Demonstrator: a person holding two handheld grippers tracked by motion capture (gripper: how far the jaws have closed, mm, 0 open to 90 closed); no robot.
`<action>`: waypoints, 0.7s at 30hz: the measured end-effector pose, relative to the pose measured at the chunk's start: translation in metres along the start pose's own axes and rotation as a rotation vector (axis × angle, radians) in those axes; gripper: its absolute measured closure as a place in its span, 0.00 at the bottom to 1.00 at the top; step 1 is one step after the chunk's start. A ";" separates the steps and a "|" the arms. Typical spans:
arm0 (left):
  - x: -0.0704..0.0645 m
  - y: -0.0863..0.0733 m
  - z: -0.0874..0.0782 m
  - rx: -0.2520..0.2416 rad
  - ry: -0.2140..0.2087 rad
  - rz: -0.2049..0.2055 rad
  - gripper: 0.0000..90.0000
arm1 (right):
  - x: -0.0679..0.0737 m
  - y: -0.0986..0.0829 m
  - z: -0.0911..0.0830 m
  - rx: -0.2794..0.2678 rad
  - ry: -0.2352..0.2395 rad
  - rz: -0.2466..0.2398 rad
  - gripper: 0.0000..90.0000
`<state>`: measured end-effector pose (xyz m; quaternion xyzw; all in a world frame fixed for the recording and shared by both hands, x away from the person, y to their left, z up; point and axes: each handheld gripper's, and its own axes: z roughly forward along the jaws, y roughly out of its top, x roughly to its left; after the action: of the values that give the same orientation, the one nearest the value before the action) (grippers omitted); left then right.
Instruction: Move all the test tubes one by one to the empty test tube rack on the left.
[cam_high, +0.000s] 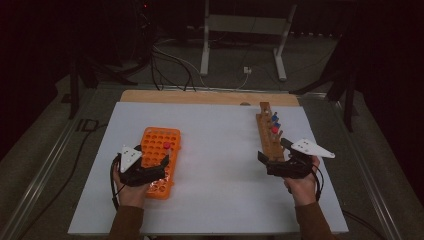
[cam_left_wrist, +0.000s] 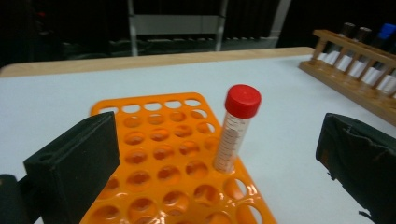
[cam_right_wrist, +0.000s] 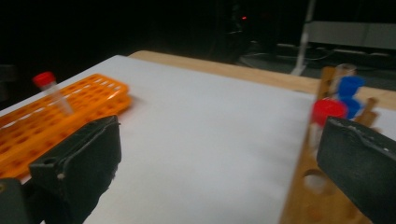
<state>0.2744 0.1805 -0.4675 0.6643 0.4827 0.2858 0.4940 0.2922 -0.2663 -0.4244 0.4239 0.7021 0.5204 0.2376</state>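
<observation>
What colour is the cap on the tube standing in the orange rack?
Red: the clear tube's screw cap, clearest in the left gripper view.

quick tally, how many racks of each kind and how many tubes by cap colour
orange rack: 1
wooden rack: 1
red-capped tubes: 2, one in the orange rack, one in the wooden rack
blue-capped tubes: 2, both in the wooden rack
total: 6
The tube tops at the wooden rack's far end are too dim to count.
</observation>
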 end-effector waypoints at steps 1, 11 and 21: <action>0.000 0.000 -0.001 0.000 0.000 0.000 0.00 | -0.002 0.002 0.000 -0.002 -0.013 -0.002 0.00; 0.002 -0.005 0.002 0.013 0.007 -0.024 0.00 | -0.039 0.005 0.018 0.041 -0.117 0.020 0.10; 0.005 -0.006 0.001 0.009 0.011 -0.052 0.00 | -0.052 0.002 0.049 0.130 -0.194 0.032 0.49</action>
<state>0.2747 0.1852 -0.4739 0.6522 0.5040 0.2743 0.4954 0.3579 -0.2837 -0.4448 0.4979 0.7013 0.4340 0.2683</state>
